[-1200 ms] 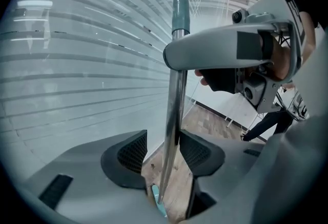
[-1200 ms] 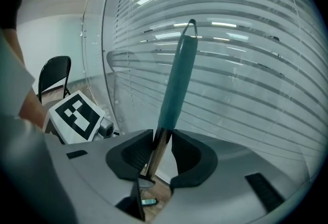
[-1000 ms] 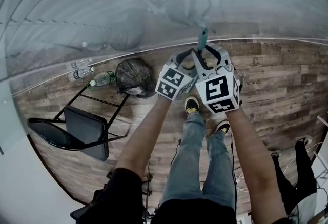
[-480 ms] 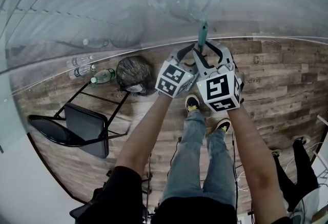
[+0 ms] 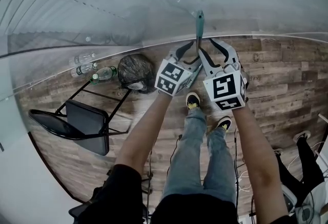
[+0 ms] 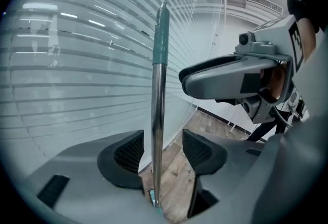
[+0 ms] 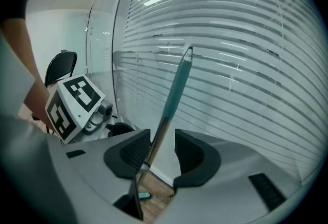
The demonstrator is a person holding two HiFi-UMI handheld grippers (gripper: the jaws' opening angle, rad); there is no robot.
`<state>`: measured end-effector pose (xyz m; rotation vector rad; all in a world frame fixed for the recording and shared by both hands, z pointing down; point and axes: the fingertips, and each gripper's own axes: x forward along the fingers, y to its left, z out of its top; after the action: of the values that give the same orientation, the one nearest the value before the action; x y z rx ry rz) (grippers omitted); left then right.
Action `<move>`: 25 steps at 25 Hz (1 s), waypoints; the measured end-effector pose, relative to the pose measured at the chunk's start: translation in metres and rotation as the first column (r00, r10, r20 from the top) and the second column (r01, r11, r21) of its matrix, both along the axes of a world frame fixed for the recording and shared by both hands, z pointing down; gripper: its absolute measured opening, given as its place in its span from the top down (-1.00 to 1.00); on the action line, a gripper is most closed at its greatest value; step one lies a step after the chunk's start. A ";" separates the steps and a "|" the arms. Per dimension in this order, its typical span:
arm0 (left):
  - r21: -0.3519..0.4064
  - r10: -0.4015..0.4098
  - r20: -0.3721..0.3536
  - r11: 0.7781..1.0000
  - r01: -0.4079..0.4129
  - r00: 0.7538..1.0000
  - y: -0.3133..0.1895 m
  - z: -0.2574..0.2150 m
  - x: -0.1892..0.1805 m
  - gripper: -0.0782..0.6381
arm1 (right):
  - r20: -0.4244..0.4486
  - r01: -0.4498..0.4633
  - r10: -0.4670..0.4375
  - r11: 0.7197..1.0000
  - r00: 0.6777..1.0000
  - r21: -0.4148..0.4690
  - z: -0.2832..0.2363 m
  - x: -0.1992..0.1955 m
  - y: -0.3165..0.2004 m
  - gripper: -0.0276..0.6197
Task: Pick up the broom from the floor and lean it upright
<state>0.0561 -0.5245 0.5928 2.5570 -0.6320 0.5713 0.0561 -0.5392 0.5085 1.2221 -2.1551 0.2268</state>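
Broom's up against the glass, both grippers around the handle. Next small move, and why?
Probably draw both grippers straight back, off the broom handle. The left gripper and right gripper have just been opening; the handle stands between each pair of jaws, near one pad, apparently leaning on the glass wall unaided. Sideways motion could topple it.

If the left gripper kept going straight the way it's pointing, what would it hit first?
The broom handle, most likely. It stands upright between the open jaws of the left gripper; they have just been opening. Right behind it is the glass wall; how near is unclear.
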 end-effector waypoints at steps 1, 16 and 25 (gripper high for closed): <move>0.006 -0.010 0.006 1.000 0.010 1.000 0.002 -0.002 -0.002 0.14 | -0.003 -0.003 0.003 1.000 1.000 -0.003 -0.001 0.004 0.005 0.43; 0.140 -0.177 0.013 0.975 0.173 0.984 0.069 -0.107 -0.034 0.14 | -0.024 -0.024 0.026 0.997 0.999 0.076 -0.079 0.083 0.097 0.44; 0.344 -0.160 0.002 0.927 0.149 0.987 0.220 -0.274 -0.021 0.14 | 0.036 0.067 -0.077 0.973 0.996 0.220 -0.210 0.129 0.238 0.84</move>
<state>0.0346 -0.3043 0.3185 2.7865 -1.0137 0.4805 0.1853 -0.3009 0.2984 1.2663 -2.3060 -0.0163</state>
